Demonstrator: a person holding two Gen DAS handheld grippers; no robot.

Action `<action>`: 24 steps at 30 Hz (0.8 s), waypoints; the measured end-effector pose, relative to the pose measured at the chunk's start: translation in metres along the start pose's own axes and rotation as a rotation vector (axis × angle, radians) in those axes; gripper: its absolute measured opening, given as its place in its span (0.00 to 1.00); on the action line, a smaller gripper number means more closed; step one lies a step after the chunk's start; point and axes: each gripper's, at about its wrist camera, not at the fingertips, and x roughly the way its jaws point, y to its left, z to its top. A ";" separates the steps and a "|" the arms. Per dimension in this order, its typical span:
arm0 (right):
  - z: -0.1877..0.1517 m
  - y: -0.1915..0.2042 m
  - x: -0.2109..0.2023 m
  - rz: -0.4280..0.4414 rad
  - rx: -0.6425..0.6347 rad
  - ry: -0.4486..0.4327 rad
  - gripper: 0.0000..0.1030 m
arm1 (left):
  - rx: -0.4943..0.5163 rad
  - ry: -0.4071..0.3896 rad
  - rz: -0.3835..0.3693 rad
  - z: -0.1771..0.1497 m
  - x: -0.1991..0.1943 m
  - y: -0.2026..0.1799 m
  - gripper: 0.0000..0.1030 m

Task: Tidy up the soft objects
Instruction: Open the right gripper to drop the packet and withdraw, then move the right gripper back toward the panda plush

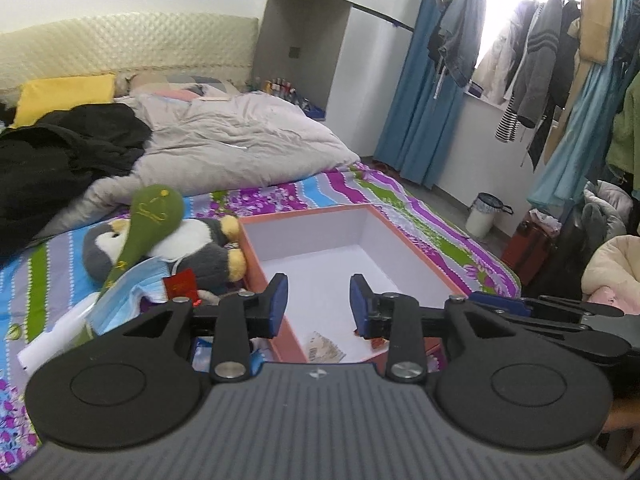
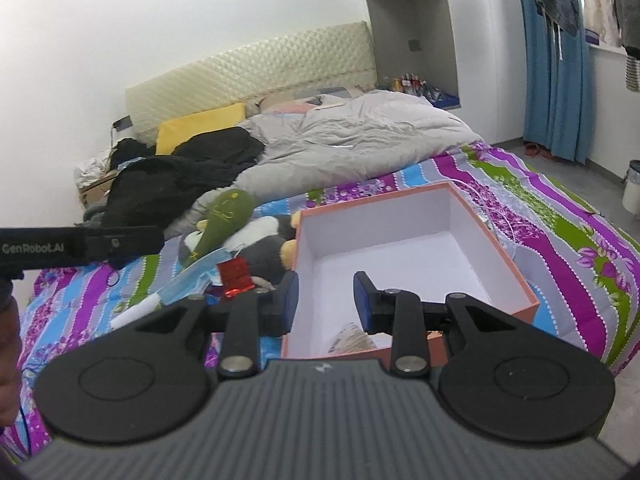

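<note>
An open orange box (image 1: 260, 276) (image 2: 532, 308) with a white inside lies on the striped bedsheet. A paper slip (image 1: 322, 348) (image 2: 352, 338) rests on its floor near the front. Left of the box lie a grey-and-white penguin plush (image 1: 200, 248) (image 2: 260, 248), a green plush (image 1: 156, 212) (image 2: 228, 212) across it, a blue face mask (image 1: 128, 292) (image 2: 196, 276) and a red packet (image 1: 180, 286) (image 2: 234, 274). My left gripper (image 1: 319, 300) hovers above the box's near end, open and empty. My right gripper (image 2: 326, 296) hangs over the same end, open, holding nothing.
A crumpled grey duvet (image 1: 240, 140), black clothing (image 1: 60, 152) and a yellow pillow (image 1: 64, 92) cover the far half of the bed. Hanging clothes (image 1: 540, 60), a blue curtain (image 1: 420, 100) and a white bin (image 1: 484, 212) stand to the right on the floor.
</note>
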 end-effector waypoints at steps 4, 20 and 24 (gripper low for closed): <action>-0.010 0.011 -0.004 0.015 -0.011 -0.004 0.33 | 0.000 -0.010 0.022 -0.012 -0.018 0.007 0.38; -0.045 0.056 0.000 0.074 -0.059 0.036 0.33 | -0.067 0.003 0.115 -0.058 -0.048 0.041 0.38; -0.053 0.065 0.002 0.086 -0.063 0.054 0.33 | -0.085 0.023 0.125 -0.073 -0.049 0.048 0.38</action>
